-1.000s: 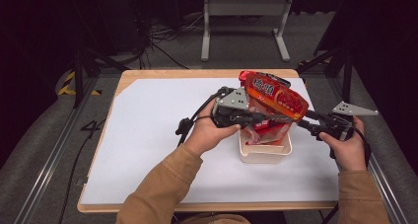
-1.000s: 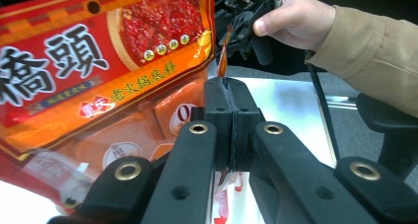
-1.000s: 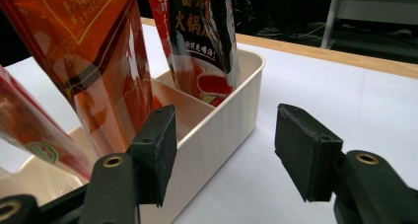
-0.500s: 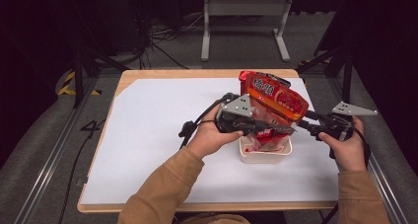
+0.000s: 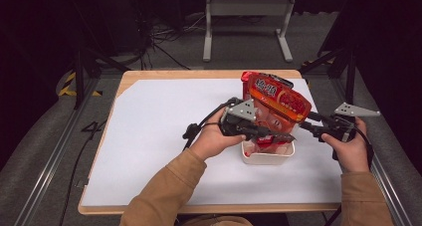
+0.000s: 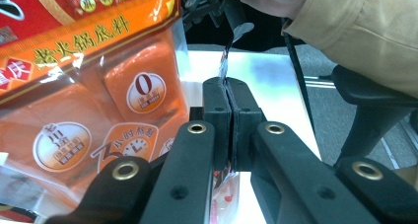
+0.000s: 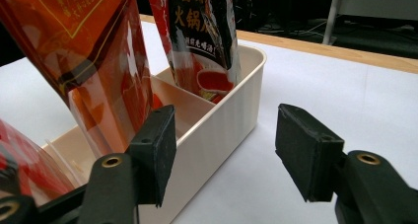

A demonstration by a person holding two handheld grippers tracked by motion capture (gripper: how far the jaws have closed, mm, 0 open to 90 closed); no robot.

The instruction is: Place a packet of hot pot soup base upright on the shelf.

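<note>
The orange packet (image 6: 84, 86) carries "0", "3" and, probably, "火锅底料"; the black pouch (image 7: 199, 31) reads "火锅".

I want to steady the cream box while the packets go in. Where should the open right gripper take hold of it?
Probably the long side wall of the cream box, near the top rim. The right gripper already straddles that wall, one jaw inside, one outside. The wall is thin, straight and upright; the orange packet crowds the inner jaw, so close gently.
</note>
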